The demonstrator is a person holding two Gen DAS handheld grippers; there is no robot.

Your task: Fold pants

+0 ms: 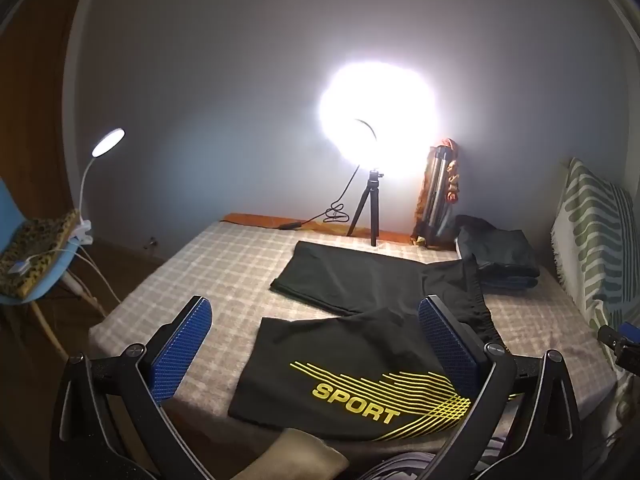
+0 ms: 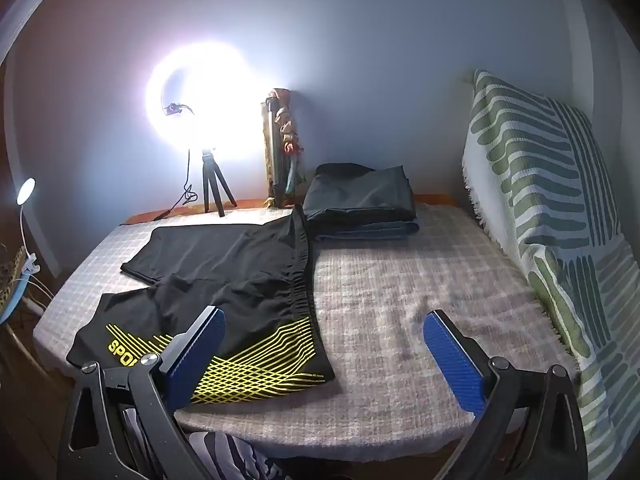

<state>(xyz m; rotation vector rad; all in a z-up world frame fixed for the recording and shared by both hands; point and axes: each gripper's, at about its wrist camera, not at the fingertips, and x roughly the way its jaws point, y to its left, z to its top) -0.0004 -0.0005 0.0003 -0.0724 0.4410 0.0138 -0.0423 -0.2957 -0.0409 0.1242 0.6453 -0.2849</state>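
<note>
Black pants with a yellow "SPORT" print lie spread flat on the checked bed cover, legs pointing left, waistband to the right. They also show in the right wrist view. My left gripper is open and empty, held above the near leg's print. My right gripper is open and empty, above the bed just right of the waistband. A tip of the right gripper shows at the right edge of the left wrist view.
A bright ring light on a small tripod stands at the bed's far edge, with a cable. A stack of folded dark clothes lies at the back right. A green patterned cushion lines the right side. A chair with a clip lamp stands left.
</note>
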